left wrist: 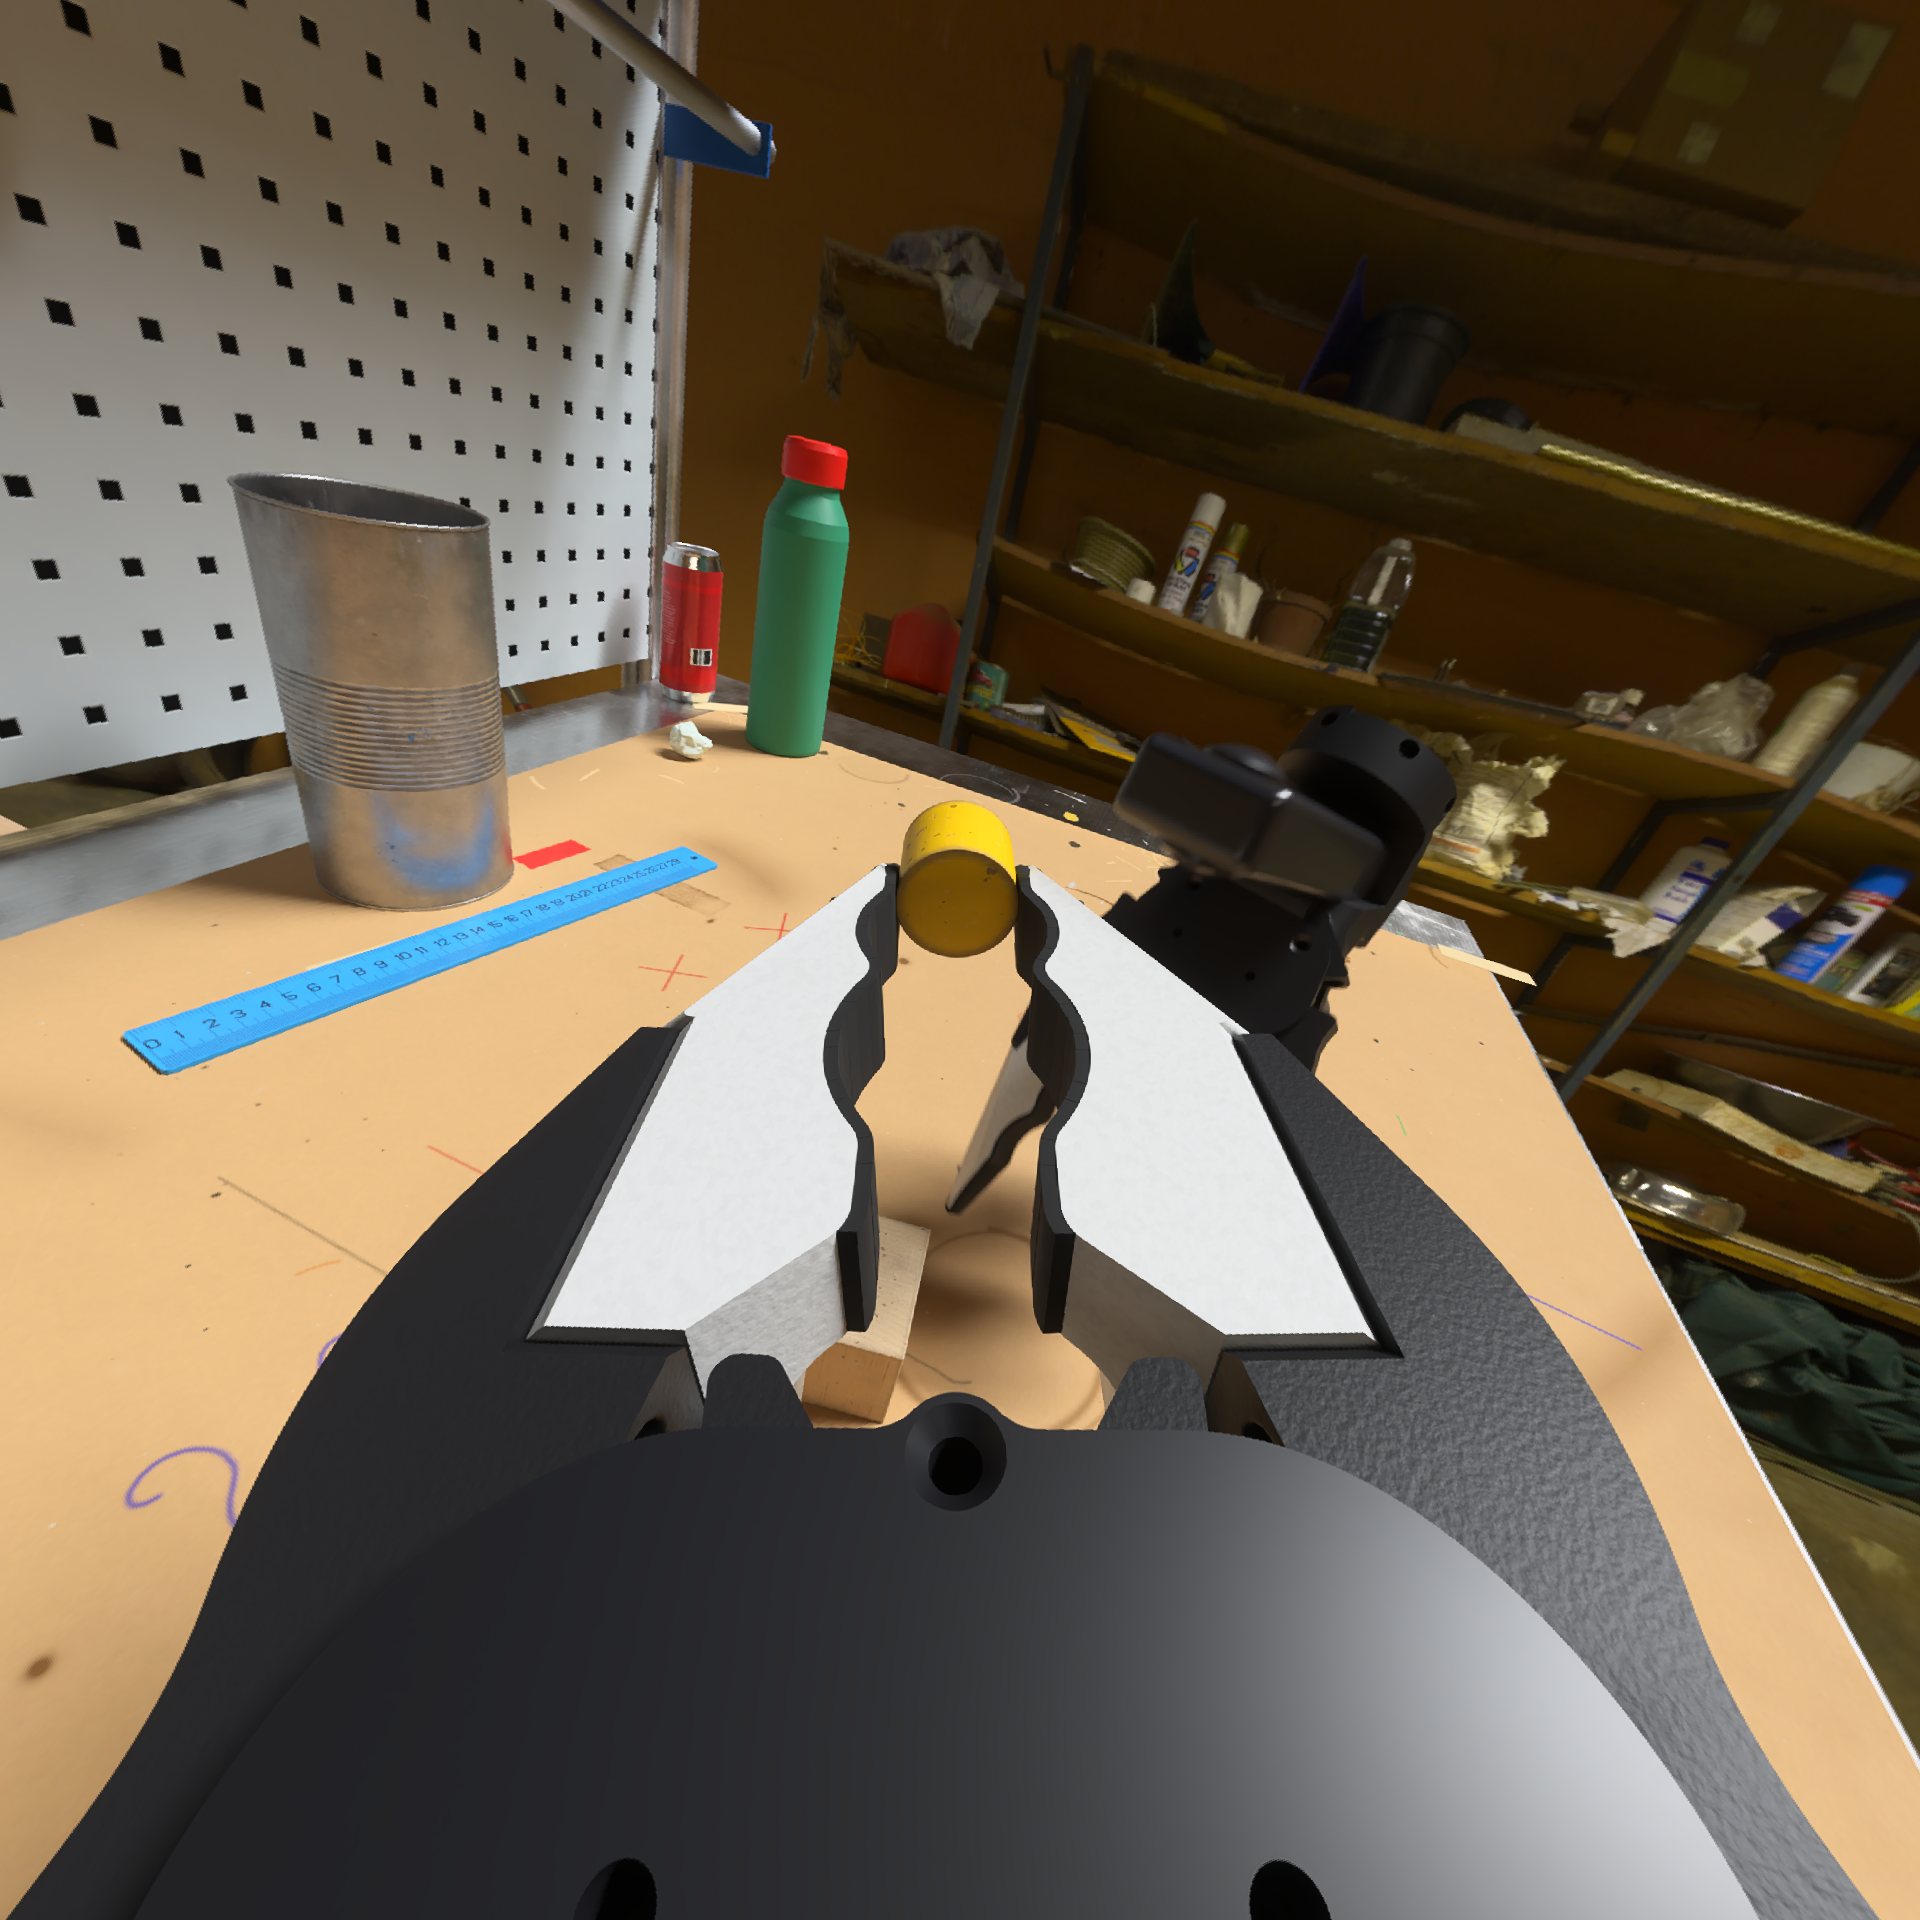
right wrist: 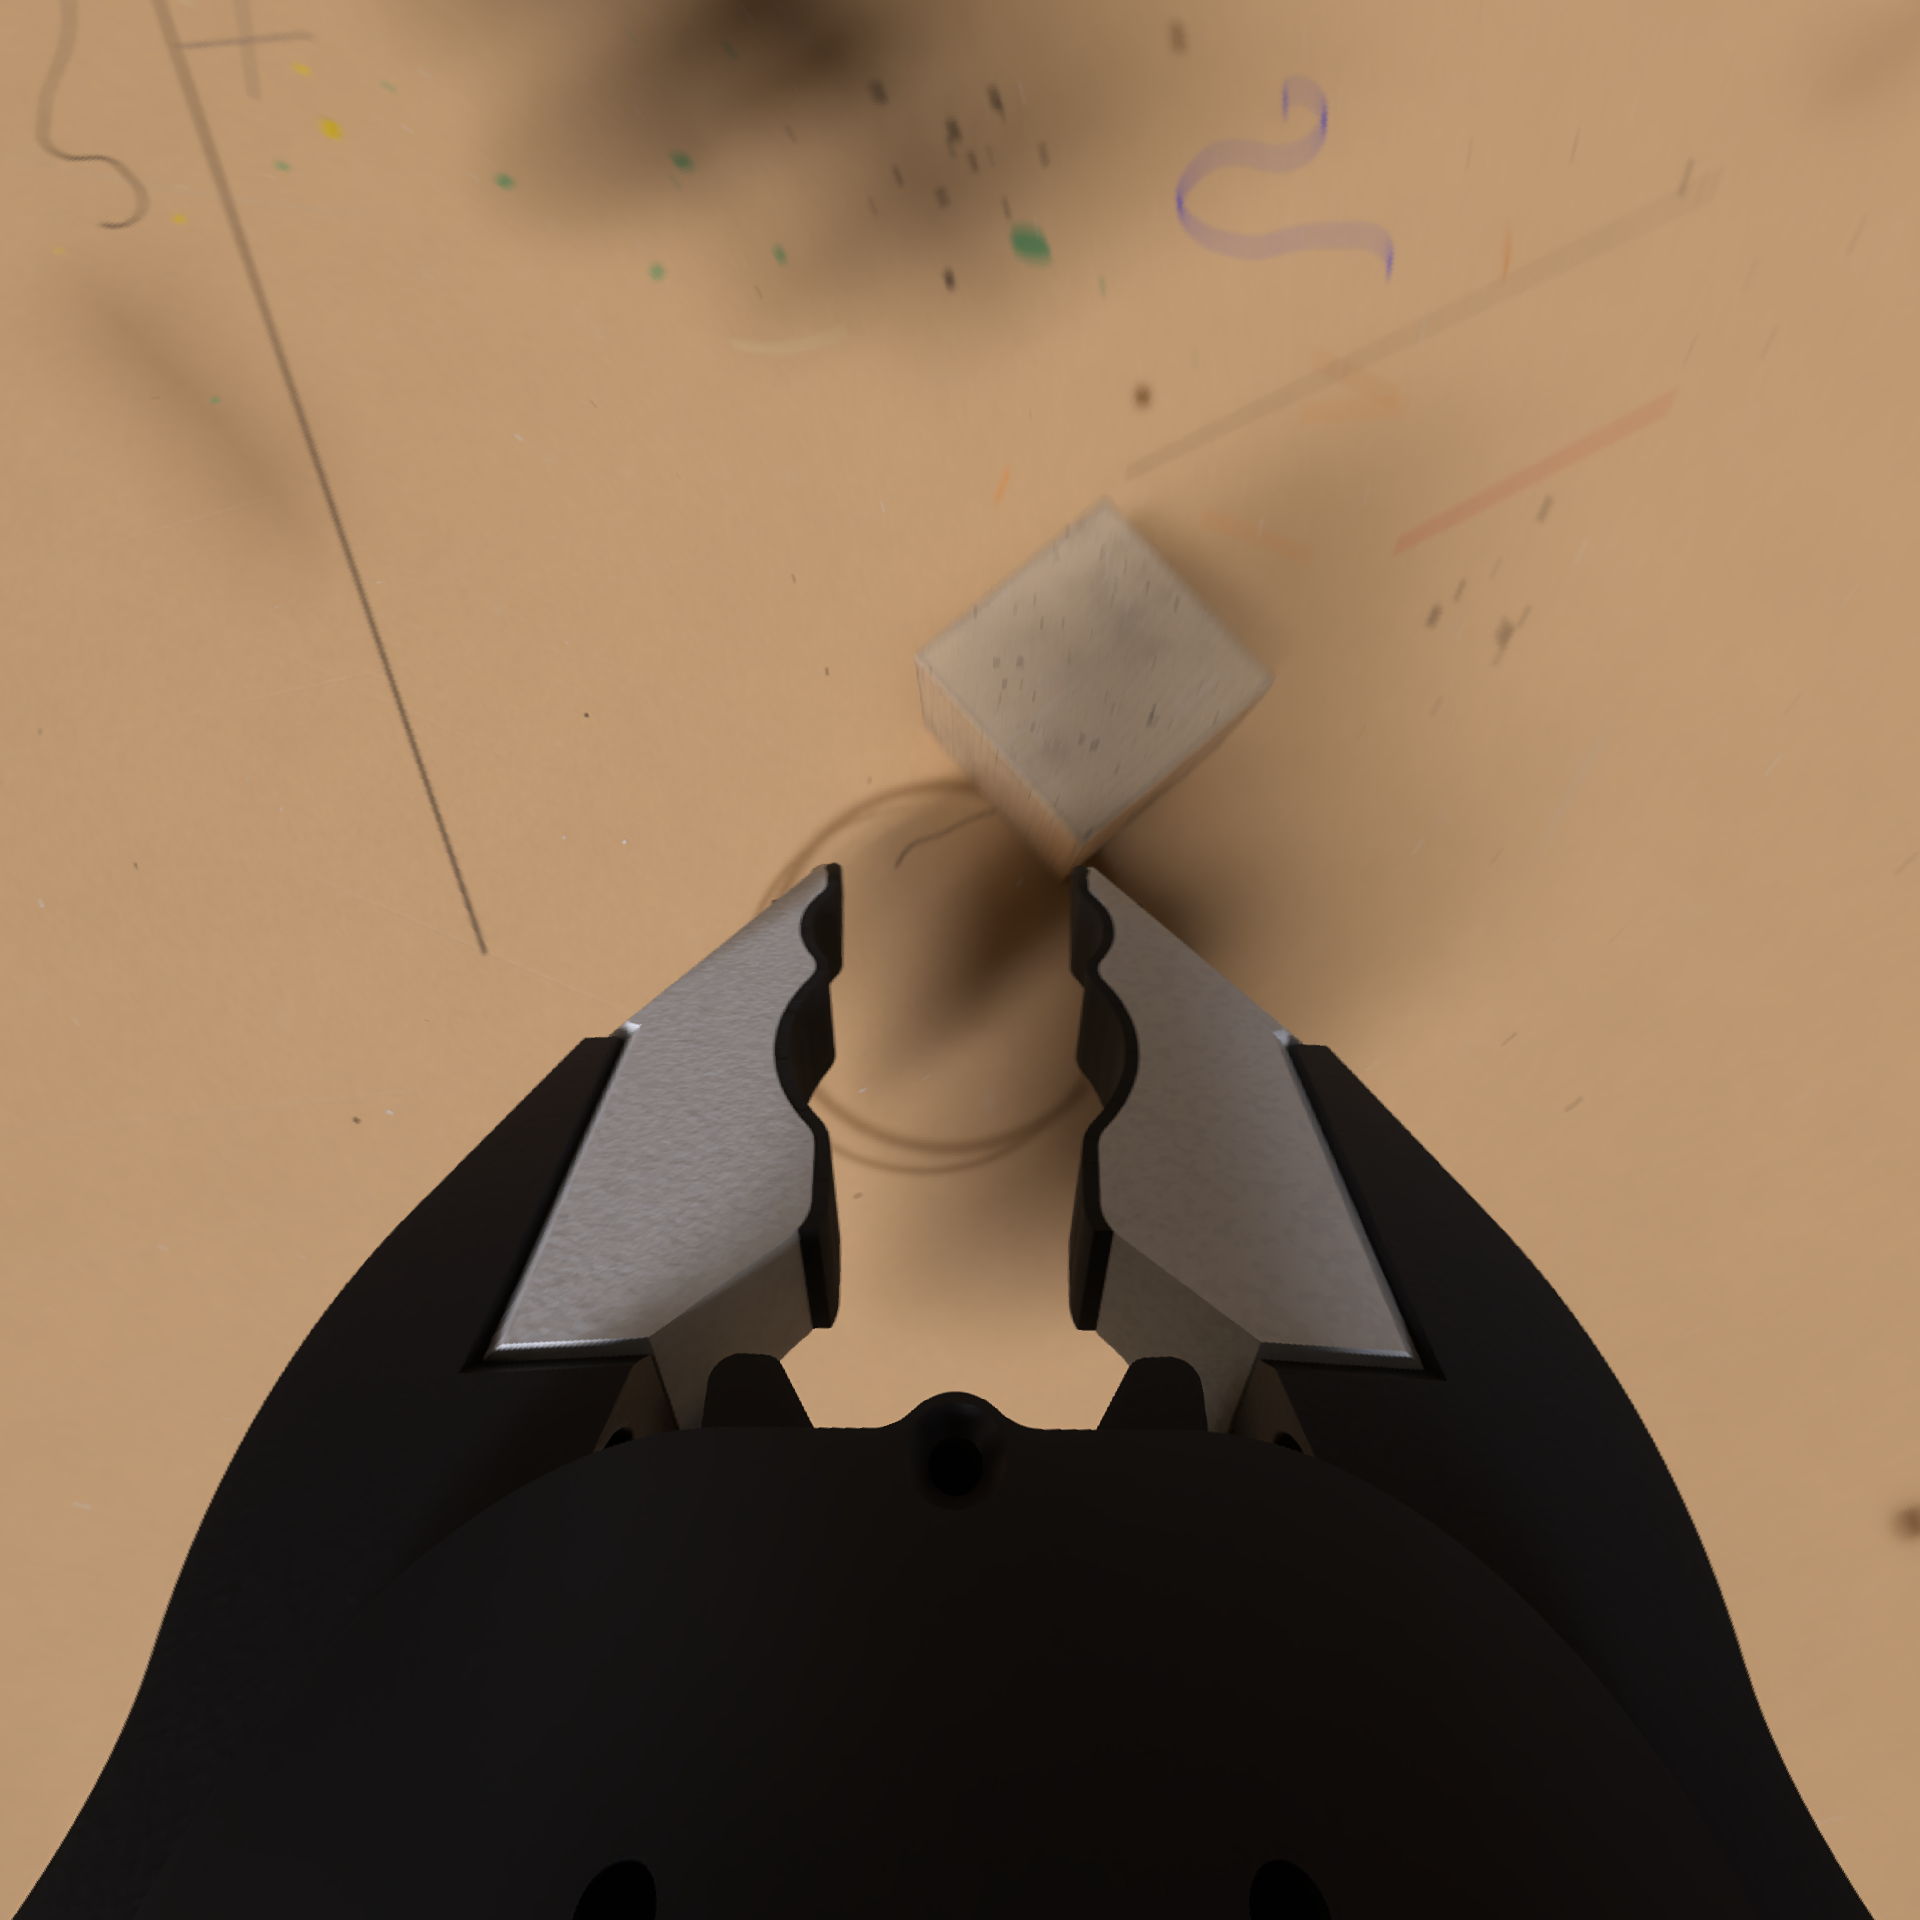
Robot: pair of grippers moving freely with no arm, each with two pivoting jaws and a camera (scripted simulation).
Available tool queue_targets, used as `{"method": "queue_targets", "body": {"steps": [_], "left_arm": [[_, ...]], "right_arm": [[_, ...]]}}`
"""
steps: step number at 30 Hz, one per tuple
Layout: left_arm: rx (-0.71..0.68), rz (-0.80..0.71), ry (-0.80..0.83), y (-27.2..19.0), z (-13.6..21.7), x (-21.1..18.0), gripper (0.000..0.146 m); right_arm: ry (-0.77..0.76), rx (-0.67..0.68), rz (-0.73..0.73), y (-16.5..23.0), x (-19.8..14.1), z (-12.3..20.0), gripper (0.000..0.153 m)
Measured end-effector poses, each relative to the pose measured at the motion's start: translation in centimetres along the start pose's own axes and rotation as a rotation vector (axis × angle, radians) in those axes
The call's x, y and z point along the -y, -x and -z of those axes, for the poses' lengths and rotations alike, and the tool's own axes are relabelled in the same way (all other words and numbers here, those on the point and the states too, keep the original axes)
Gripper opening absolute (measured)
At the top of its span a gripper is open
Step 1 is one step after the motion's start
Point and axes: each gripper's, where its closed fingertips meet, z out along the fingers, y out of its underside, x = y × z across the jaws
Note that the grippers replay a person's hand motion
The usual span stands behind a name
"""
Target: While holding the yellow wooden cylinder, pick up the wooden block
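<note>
My left gripper (left wrist: 956, 883) is shut on the yellow wooden cylinder (left wrist: 956, 883), held between its fingertips above the table. The pale wooden block (left wrist: 868, 1340) lies on the table below it, partly hidden by the left finger. In the right wrist view the block (right wrist: 1091, 675) sits on the table, turned corner-on. My right gripper (right wrist: 956, 883) is open and empty, pointing down, with its right fingertip (right wrist: 1086, 894) close to the block's near corner. The right gripper's black body (left wrist: 1278, 862) also shows in the left wrist view, beyond the cylinder to the right.
A metal cup (left wrist: 384, 686), a blue ruler (left wrist: 416, 956), a red can (left wrist: 691, 623) and a green bottle (left wrist: 800, 603) stand at the back of the table (left wrist: 312, 1195). A white pegboard (left wrist: 312, 312) rises behind. The table edge (left wrist: 1662, 1299) runs along the right, shelves beyond.
</note>
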Motion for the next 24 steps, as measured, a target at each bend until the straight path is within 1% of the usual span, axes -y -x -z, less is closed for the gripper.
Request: {"method": "queue_targets", "body": {"steps": [2, 4, 6, 8, 11, 15, 21, 24], "left_arm": [[0.003, -0.003, -0.002, 0.1, 0.1, 0.1, 0.021], [0.007, -0.008, -0.003, 0.2, 0.1, 0.2, 0.021], [0.011, -0.016, -0.004, 0.3, 0.3, 0.4, 0.021], [0.016, -0.023, -0.005, 0.4, 0.4, 0.5, 0.021], [0.019, -0.029, -0.005, 0.5, 0.7, 0.6, 0.021], [0.020, -0.025, -0.005, 0.8, 0.9, 0.6, 0.021], [0.026, -0.017, -0.010, 1.4, 1.2, 0.7, 0.021], [0.027, -0.016, -0.010, 1.6, 1.3, 0.6, 0.021]], "right_arm": [[-0.038, 0.011, 0.114, -0.3, 1.4, 0.6, 0.056], [-0.028, 0.019, 0.241, -0.7, 2.2, 0.5, 0.068], [0.018, 0.043, 0.363, -1.1, 2.3, -0.3, 0.075], [0.047, 0.065, 0.444, -1.6, 2.5, -1.3, 0.080], [0.071, 0.109, 0.506, -2.0, 2.7, -3.0, 0.080], [0.194, 0.160, 0.600, -2.5, 1.9, -4.6, 0.077], [0.326, 0.281, 0.681, -2.9, 1.5, -4.9, 0.062], [0.342, 0.333, 0.664, -2.9, 1.6, -4.9, 0.061]]}}
